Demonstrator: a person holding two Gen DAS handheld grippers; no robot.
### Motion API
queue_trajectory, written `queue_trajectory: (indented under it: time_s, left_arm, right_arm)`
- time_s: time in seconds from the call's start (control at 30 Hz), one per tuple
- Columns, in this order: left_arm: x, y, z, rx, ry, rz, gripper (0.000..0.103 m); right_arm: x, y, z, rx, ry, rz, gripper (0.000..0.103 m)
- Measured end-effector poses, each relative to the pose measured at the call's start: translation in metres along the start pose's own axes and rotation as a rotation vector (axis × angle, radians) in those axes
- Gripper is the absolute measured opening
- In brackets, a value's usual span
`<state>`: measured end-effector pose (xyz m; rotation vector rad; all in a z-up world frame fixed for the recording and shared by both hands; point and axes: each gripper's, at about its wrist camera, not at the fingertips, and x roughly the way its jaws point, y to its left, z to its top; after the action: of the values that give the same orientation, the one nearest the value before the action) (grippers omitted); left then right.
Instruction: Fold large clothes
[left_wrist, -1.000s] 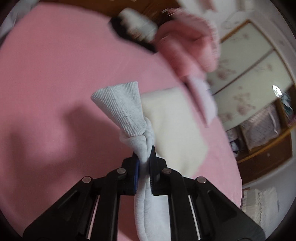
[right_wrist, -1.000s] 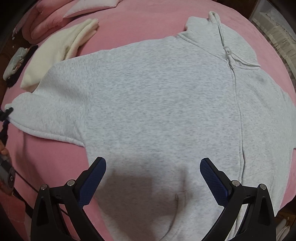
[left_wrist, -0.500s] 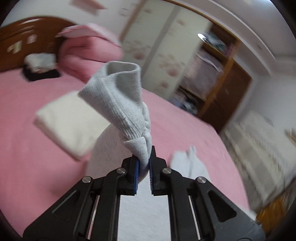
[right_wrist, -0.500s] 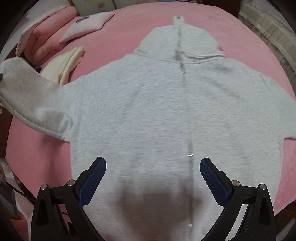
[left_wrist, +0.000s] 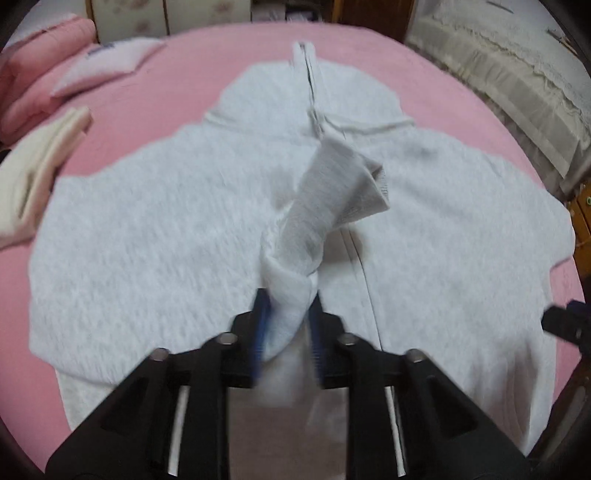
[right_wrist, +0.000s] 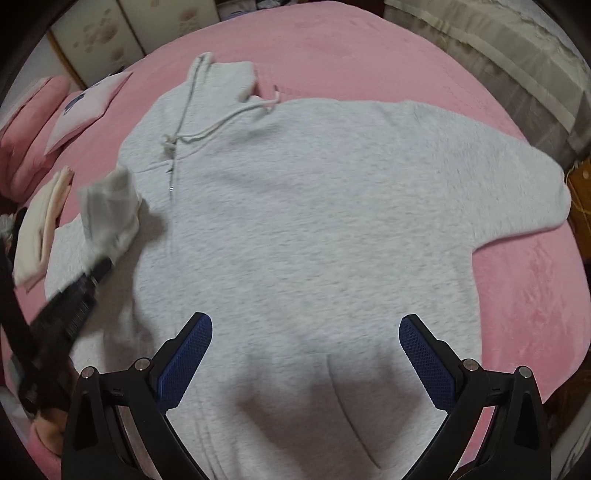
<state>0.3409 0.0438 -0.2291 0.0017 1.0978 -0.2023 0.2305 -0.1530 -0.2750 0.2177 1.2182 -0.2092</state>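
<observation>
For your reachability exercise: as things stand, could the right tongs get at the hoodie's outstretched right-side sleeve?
Probably yes. The right tongs hang open and empty above the hoodie, and nothing lies across the sleeve spread flat on the pink bed.

Hoodie (right_wrist: 332, 221) lies flat on bed (right_wrist: 369, 55), spread across most of it, hood (right_wrist: 221, 85) at far end w/ drawstring (right_wrist: 218, 125) trailing over chest. One sleeve (right_wrist: 517, 184) stretches out to the right in right-wrist view. Other sleeve's cuff (left_wrist: 340, 184) is lifted over hoodie's middle, just beside zipper line (left_wrist: 364, 273), its bunched end between jaws of left gripper (left_wrist: 286, 328); jaws opening. Right gripper (right_wrist: 304, 360) hangs over lower body of hoodie, jaws wide apart, nothing between. Folded garment (left_wrist: 33, 177) on bed left of hoodie; pillow (left_wrist: 107, 62) behind it, stacked bedding (left_wrist: 33, 88) at far left. Second bed (left_wrist: 509, 66) well off to the right.
</observation>
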Motion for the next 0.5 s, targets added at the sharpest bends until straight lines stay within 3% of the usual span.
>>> queue_trajectory:
  time_s: [0.03,0.07,0.17,0.23,0.33,0.43,0.5]
  left_arm:
    - [0.003,0.005,-0.003,-0.016,0.018,-0.024,0.063]
    - [-0.001,0.005,-0.004,-0.042,0.026,-0.050,0.068]
    - [-0.021,0.001,-0.011,-0.090,0.018,-0.060,0.070]
    - [-0.033,0.025,-0.013,-0.119,0.025,-0.029,0.070]
    - [-0.047,0.055,-0.029,-0.181,0.043,0.058,0.071]
    - [-0.044,0.100,-0.041,-0.235,0.102,0.163,0.071]
    - [-0.029,0.126,-0.051,-0.255,0.191,0.273,0.071]
  right_arm:
    - [-0.001,-0.003,-0.001,0.015,0.009,0.017,0.103]
    - [0.002,-0.003,0.000,0.035,0.022,0.046,0.103]
    - [0.010,0.004,0.004,0.093,0.070,0.184,0.097]
    - [0.017,0.014,0.007,0.125,0.111,0.294,0.093]
    - [0.042,0.038,0.013,0.155,0.194,0.447,0.083]
    - [0.065,0.072,0.019,0.140,0.253,0.485,0.070]
    - [0.080,0.094,0.026,0.125,0.258,0.508,0.057]
